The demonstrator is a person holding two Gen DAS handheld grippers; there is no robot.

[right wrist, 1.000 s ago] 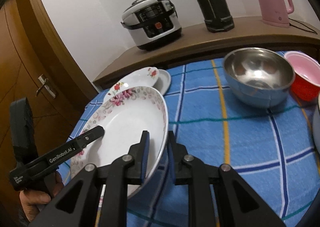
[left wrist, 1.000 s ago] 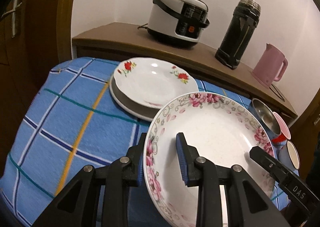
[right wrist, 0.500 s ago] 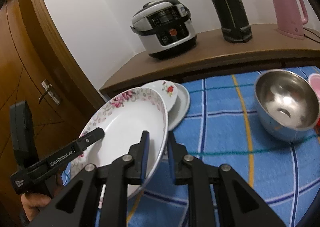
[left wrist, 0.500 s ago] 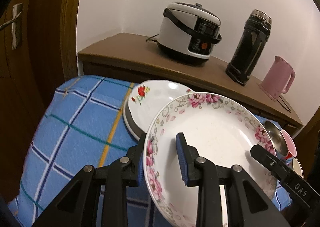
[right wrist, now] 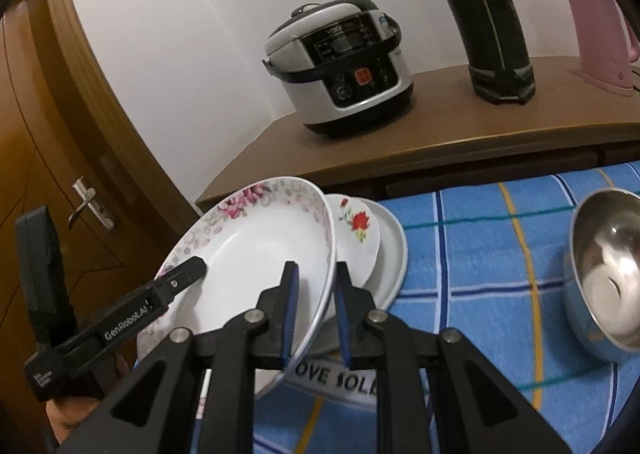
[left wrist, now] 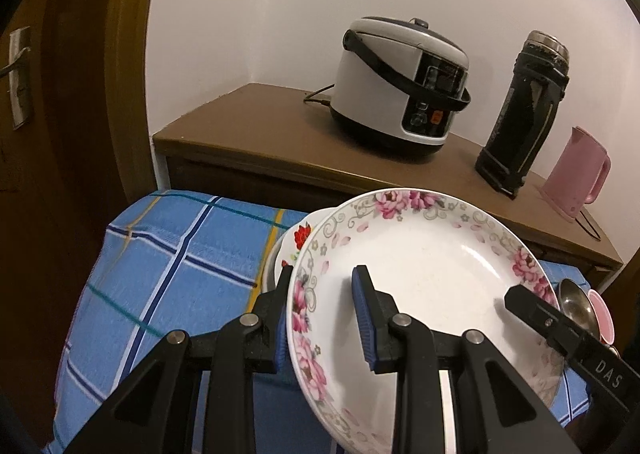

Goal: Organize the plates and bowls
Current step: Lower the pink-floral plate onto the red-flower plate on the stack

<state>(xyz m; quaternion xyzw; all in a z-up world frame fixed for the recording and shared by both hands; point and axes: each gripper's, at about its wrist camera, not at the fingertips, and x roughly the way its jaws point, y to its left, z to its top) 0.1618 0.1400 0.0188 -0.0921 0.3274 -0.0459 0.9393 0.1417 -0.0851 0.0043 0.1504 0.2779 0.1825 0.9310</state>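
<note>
Blue checked tablecloth (left wrist: 172, 254) under a wooden sideboard: pink-flowered plate (left wrist: 424, 274) carried above the stack.
Left gripper (left wrist: 324, 318) and right gripper (right wrist: 316, 314) clamp opposite rims; the red-rose plate (right wrist: 356, 230) stack lies just beyond, near the table's far edge (partly hidden).

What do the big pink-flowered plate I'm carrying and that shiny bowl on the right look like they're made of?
The large white plate with pink flower rim looks like glazed ceramic or porcelain: glossy white surface, soft highlights, printed floral decal; melamine cannot be ruled out. The shiny silver bowl with blue outside looks like polished stainless steel inside, given its mirror-like reflections; its blue shell could be plastic or coating.
</note>
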